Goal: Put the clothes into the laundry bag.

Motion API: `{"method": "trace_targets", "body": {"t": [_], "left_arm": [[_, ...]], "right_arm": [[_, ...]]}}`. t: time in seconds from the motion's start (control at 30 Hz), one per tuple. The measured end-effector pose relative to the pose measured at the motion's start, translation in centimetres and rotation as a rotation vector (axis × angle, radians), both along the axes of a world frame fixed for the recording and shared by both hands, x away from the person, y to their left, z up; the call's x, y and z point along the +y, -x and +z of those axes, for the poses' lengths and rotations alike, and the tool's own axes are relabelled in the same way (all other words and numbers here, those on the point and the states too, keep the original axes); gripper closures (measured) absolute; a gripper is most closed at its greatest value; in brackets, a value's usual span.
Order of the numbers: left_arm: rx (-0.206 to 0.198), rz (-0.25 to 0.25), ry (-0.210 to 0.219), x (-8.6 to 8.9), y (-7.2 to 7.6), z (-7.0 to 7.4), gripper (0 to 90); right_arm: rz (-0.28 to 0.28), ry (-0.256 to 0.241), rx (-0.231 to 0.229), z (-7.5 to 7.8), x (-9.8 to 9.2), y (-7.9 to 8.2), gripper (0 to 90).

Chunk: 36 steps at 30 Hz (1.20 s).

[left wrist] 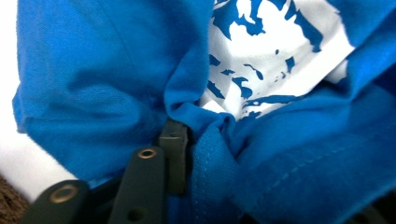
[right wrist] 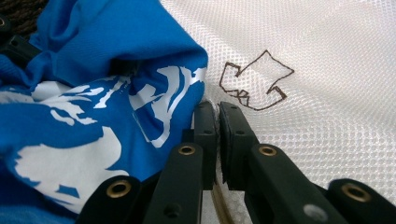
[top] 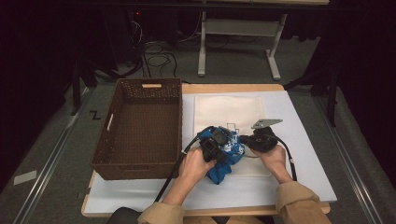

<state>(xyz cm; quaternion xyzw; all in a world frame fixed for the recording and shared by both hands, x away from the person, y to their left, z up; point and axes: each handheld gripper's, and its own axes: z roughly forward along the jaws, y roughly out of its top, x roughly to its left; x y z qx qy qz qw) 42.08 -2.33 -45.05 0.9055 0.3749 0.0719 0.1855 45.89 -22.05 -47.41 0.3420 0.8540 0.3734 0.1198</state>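
Left gripper (left wrist: 180, 140) jaws clamped on blue shirt (left wrist: 102, 84); right gripper (right wrist: 218, 114) nearly closed.

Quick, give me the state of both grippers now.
Left gripper: shut on the blue shirt.
Right gripper: jaws shut over the white mesh bag; whether they pinch it cannot be told.

No readable words or numbers: a brown outlined arrow sign (right wrist: 254, 81) marks the white mesh bag (right wrist: 327, 70); a white abstract print (right wrist: 70, 163) covers the blue shirt (right wrist: 107, 42).
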Motion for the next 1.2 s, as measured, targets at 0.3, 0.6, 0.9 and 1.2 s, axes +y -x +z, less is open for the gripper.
{"method": "trace_targets", "body": {"t": [0.3, 0.6, 0.9, 1.2], "left_arm": [[-0.008, -0.052, 0.047, -0.1, 0.6, 0.1, 35.3], [-0.073, -0.095, 0.088, -0.5, 1.6, 1.2, 29.7], [-0.123, -0.077, 0.174, -1.4, 0.9, 0.5, 58.7], [-0.087, -0.027, 0.175, -2.5, -0.7, -1.0, 81.1]], "right_arm": [[-0.003, 0.002, 0.004, 0.0, 0.0, -0.1, 87.1], [0.000, 0.004, -0.002, 0.0, 0.0, -0.2, 87.1], [0.001, -0.009, -0.017, 0.2, 0.1, -0.2, 87.2], [-0.006, -0.027, -0.028, 0.8, 0.0, 0.0, 88.0]]}}
